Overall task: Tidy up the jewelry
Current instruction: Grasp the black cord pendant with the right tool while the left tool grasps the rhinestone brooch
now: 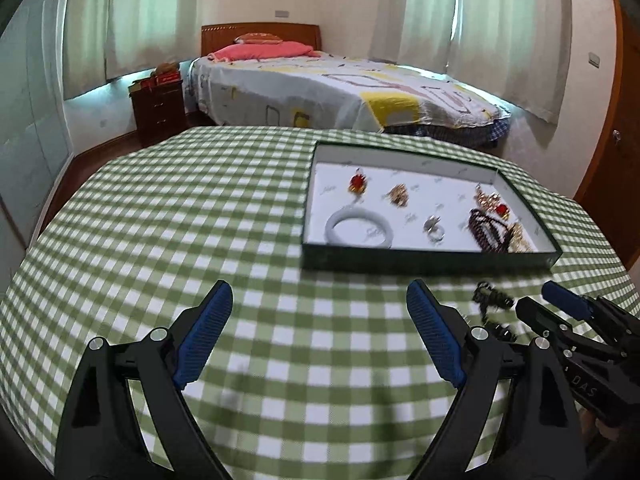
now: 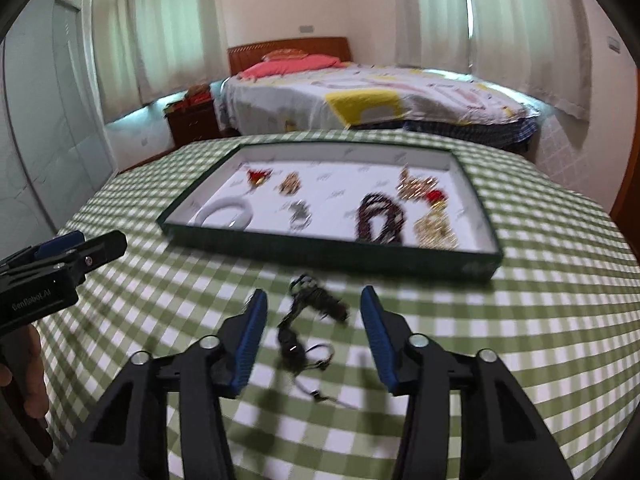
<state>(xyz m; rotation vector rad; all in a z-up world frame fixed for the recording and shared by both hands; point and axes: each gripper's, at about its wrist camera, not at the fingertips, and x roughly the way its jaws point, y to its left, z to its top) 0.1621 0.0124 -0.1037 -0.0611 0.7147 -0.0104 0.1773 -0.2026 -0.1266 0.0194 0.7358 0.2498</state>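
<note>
A dark green tray (image 1: 432, 257) with a white lining sits on the checked tablecloth. It holds a white bangle (image 1: 357, 226), a red pendant (image 1: 357, 182), a gold piece (image 1: 398, 194), a silver ring (image 1: 434, 230) and a dark bead strand (image 1: 488, 228). In front of the tray (image 2: 328, 251) a dark corded necklace (image 2: 320, 308) lies on the cloth. My right gripper (image 2: 314, 292) stands open with the necklace between its blue pads, which do not touch it. My left gripper (image 1: 320, 285) is wide open over bare cloth, left of the necklace (image 1: 492, 300).
The green-and-white tablecloth (image 1: 180, 208) covers a round table whose far edge curves behind the tray. Beyond it stand a bed (image 1: 340, 88) and a dark nightstand (image 1: 158, 110). A wooden door (image 1: 616, 140) is at the right. A hand (image 2: 28, 376) holds the left gripper.
</note>
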